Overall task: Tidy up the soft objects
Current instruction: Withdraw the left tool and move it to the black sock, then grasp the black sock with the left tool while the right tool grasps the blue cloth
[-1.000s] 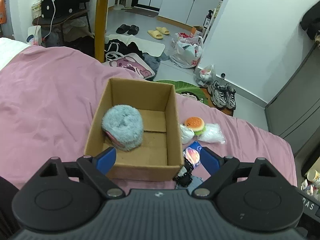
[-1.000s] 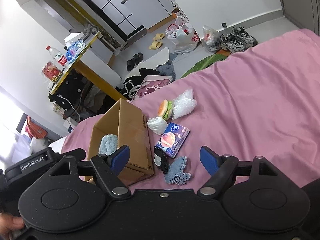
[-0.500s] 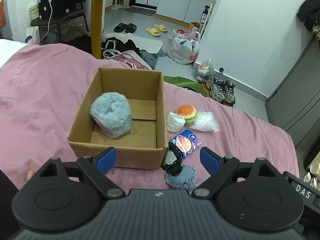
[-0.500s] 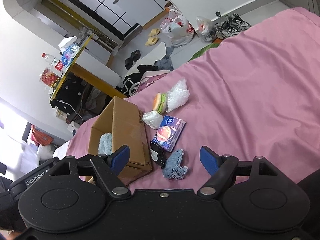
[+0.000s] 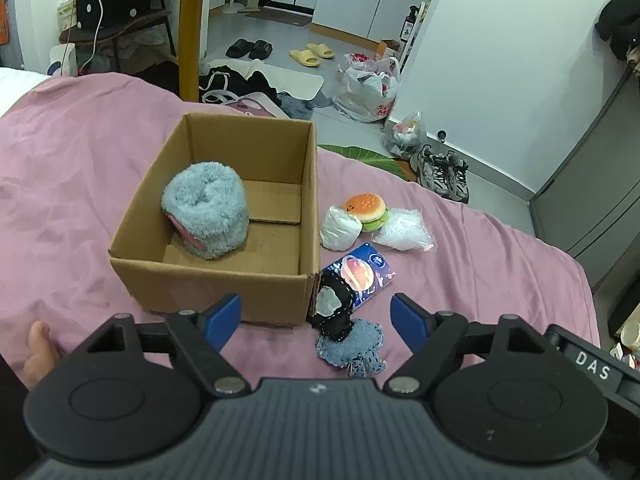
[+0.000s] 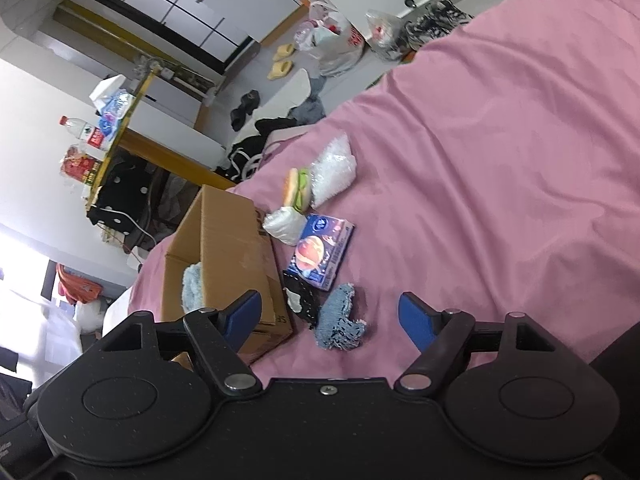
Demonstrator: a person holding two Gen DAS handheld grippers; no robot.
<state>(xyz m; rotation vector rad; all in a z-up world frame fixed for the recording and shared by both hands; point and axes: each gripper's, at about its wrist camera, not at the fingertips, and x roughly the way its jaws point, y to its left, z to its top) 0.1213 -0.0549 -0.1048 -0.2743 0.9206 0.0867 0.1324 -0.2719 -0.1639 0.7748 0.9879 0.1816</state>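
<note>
Both claws are seen closing with nothing between the pads: the left gripper [image 5: 316, 318] and right gripper [image 6: 330, 318] have been lowered toward the loose pile. At ten o'clock the cardboard box [image 5: 224, 280] holds the fluffy grey-blue roll [image 5: 206, 210]. At one o'clock the black pouch [image 5: 332, 306], denim scrap [image 5: 352, 346], tissue pack [image 5: 360, 274] and burger squishy [image 5: 366, 208] remain unsorted, so a pickup is judged imminent.
</note>
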